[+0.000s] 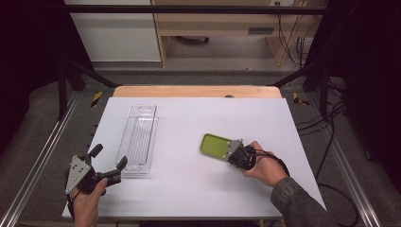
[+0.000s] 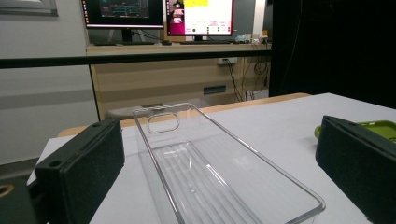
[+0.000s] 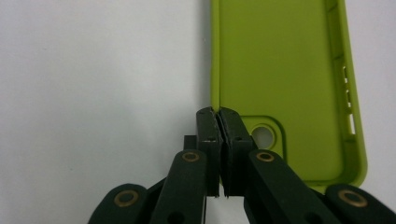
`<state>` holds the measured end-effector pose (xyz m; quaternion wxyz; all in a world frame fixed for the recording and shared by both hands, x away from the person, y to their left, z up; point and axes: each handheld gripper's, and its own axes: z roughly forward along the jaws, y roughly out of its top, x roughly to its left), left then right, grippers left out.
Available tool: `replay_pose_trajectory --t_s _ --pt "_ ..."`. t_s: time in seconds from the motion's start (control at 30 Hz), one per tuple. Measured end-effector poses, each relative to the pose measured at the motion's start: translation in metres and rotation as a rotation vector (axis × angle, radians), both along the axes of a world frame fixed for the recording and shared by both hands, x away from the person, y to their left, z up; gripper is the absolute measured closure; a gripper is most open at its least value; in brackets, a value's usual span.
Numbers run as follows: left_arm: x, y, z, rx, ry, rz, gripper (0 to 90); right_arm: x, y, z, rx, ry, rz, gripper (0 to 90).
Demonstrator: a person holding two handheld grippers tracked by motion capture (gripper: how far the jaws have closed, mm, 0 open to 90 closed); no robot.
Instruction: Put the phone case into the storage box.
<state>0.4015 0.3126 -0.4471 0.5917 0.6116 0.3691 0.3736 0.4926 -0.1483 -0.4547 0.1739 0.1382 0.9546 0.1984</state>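
A lime-green phone case (image 1: 213, 145) lies inside-up on the white table, right of the middle. My right gripper (image 1: 231, 150) is shut on its near rim; in the right gripper view the two pads (image 3: 208, 126) pinch the case's (image 3: 280, 70) left edge near the camera hole. A clear, empty plastic tray (image 1: 138, 137) lies lengthwise at the left. My left gripper (image 1: 109, 157) stands open just before the tray's near end, touching nothing. In the left gripper view the tray (image 2: 187, 163) runs away between the wide-apart jaws, and the case (image 2: 383, 127) peeks out behind the right jaw.
The white table top (image 1: 189, 189) ends in a wooden strip (image 1: 196, 91) at the back. Metal rails (image 1: 38, 156) run along both sides, with cables (image 1: 331, 142) on the floor at the right. Desks with monitors (image 2: 159, 14) stand beyond the table.
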Motion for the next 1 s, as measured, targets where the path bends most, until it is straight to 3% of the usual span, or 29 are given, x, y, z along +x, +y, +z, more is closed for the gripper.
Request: replay_pose_trajectory --t_s 0.43,0.53,0.6,0.93,1.0 --pt "-0.003 -0.007 0.013 0.076 0.004 0.005 1.1 -0.02 0.006 0.014 -0.003 -0.08 0.034 87.9" --pt "-0.002 -0.013 0.022 0.11 -0.007 -0.012 1.2 -0.025 0.008 0.017 -0.011 -0.087 0.047 87.9" --pt "-0.002 -0.017 0.027 0.127 0.006 -0.002 1.2 -0.027 0.009 0.018 -0.014 -0.09 0.057 87.9" --pt "0.005 -0.041 0.045 0.246 0.028 -0.059 1.3 -0.033 0.009 0.028 -0.018 -0.121 0.074 87.9" --pt "0.007 -0.045 0.049 0.264 0.017 -0.065 1.3 -0.035 0.009 0.029 -0.017 -0.127 0.073 87.9"
